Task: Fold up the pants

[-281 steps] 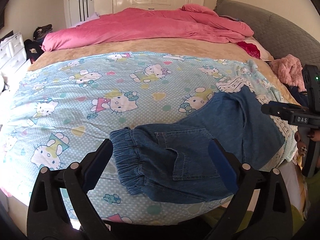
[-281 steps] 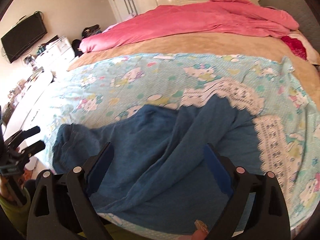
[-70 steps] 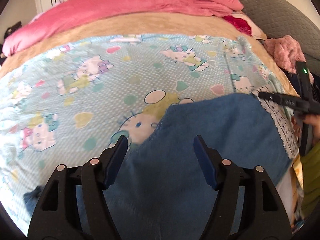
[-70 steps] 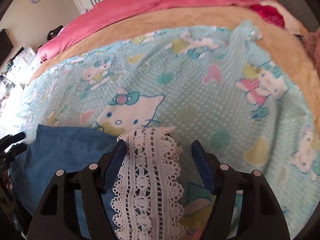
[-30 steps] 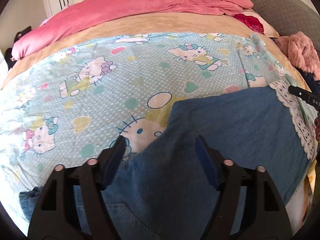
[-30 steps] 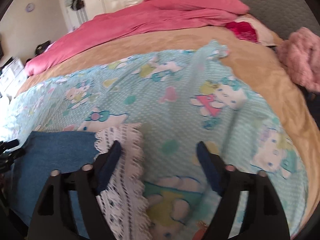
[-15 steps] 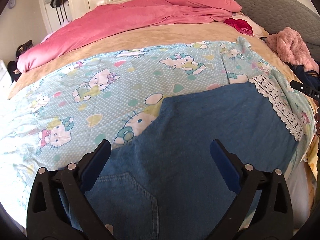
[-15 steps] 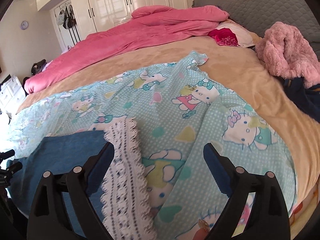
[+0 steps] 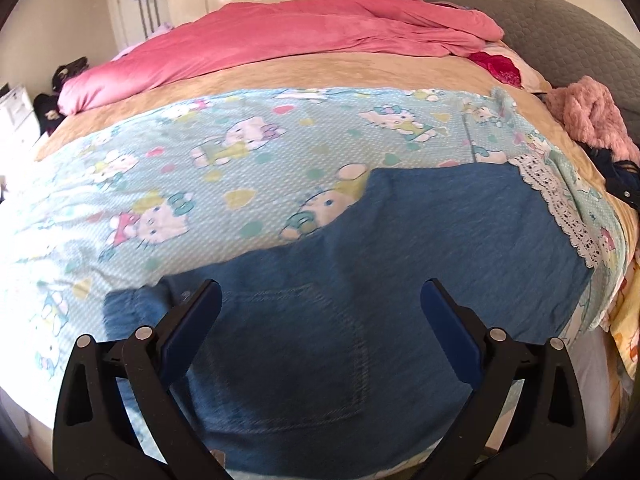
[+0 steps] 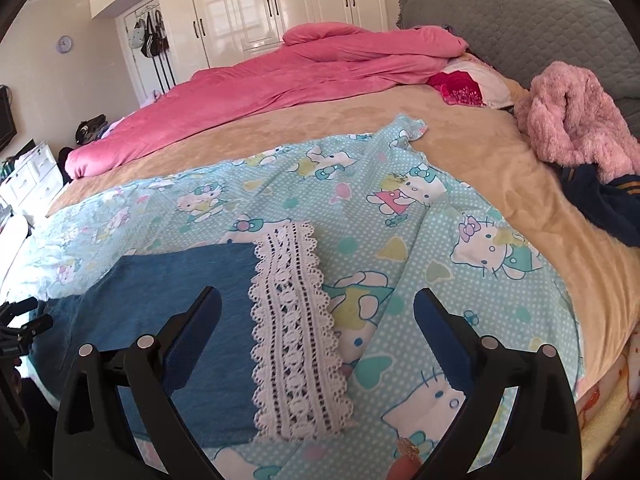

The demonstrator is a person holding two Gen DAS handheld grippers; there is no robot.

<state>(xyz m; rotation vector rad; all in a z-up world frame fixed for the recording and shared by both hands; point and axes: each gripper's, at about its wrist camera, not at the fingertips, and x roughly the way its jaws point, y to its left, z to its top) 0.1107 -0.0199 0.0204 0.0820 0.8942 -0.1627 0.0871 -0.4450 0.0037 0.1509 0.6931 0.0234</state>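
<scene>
Blue denim pants (image 9: 420,264) lie flat on the cartoon-cat sheet (image 9: 200,168), with a back pocket (image 9: 304,352) facing up near me and a white lace hem (image 9: 560,208) at the right end. My left gripper (image 9: 320,296) hovers open above the pocket end and holds nothing. In the right wrist view the lace hem (image 10: 296,320) and the blue leg (image 10: 180,280) lie below my right gripper (image 10: 318,298). Its jaws are opening wide, with no cloth pinched between them. The left gripper's tips (image 10: 20,320) show at that view's far left edge.
A pink duvet (image 10: 312,68) is heaped at the far side of the bed on a tan blanket (image 10: 500,168). A fluffy pink garment (image 10: 576,120) and a navy garment (image 10: 608,200) lie at the right. A grey headboard (image 10: 520,20) and white wardrobes (image 10: 280,4) stand behind.
Both grippers have drawn back and up from the pants and their jaws have spread wider. The pants, bunched several seconds ago, now lie smooth and flat.
</scene>
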